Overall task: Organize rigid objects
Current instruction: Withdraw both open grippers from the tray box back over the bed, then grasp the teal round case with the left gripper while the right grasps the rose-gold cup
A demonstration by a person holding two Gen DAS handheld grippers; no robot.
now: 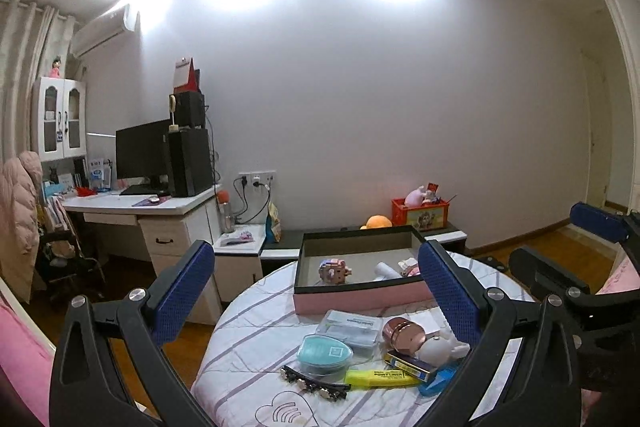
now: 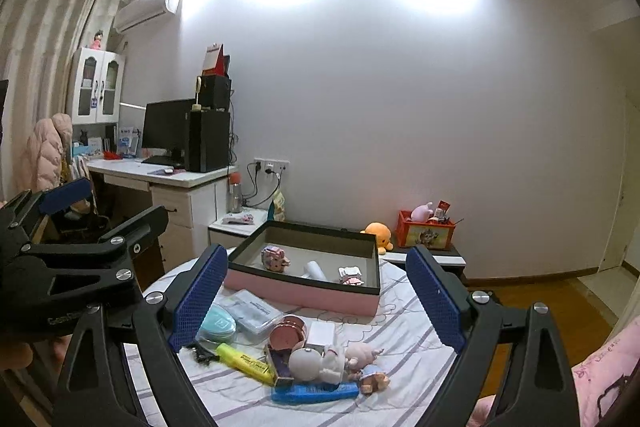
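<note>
Striped tablecloth [image 2: 400, 311] filling my view, both my claws, left gripper [image 1: 320, 291] and right gripper [image 2: 316, 295], gaping empty, yellow highlighter [image 2: 246, 363] partly hiding under clutter.

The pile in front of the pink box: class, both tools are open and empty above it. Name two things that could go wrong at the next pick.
1. The doll lies on the blue case and against the copper jar; grabbing one may drag or roll the others.
2. The highlighter lies near the table's front edge; a nudge might push it off.
</note>
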